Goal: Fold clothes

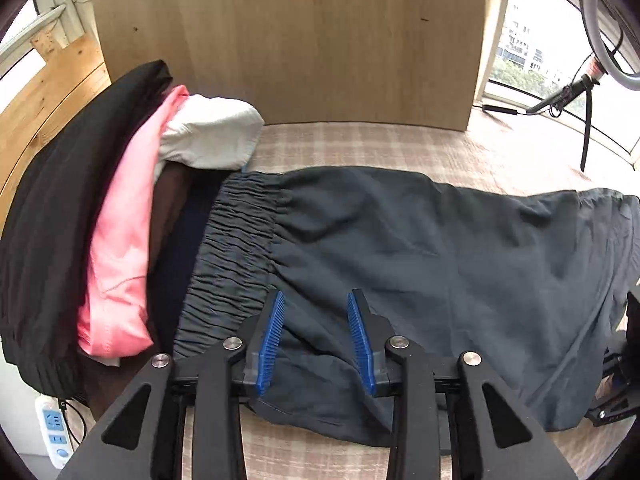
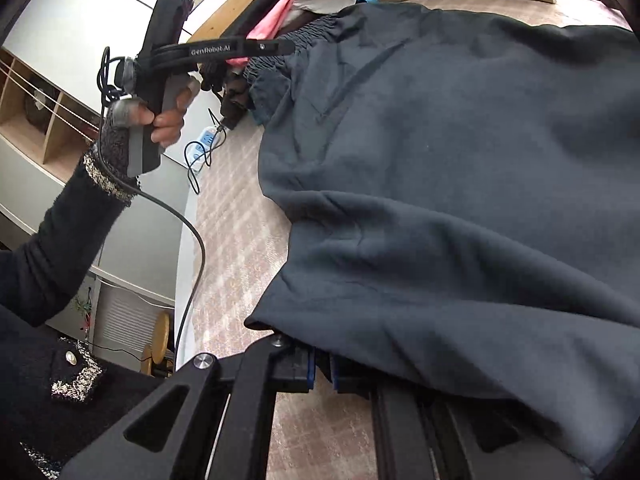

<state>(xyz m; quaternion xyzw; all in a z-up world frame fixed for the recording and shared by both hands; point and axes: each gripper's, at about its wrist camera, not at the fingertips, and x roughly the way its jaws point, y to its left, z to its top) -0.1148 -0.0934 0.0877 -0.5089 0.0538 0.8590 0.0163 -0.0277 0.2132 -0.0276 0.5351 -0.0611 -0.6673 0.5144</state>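
So the dark grey pants (image 1: 400, 240) are spread flat across the checked bed cover (image 1: 400, 144), elastic waistband toward the pile of folded clothes (image 1: 120, 220) (black, pink, white pieces stacked beside it). No real containers around, just a cubby shelf (image 2: 36, 120) off to the side, and its contents are too blurry to make out. The left gripper (image 1: 316, 320) has its blue pads apart over the waist area, not pinching anything. The right gripper (image 2: 322, 372) is clamped tight on the pants' edge.
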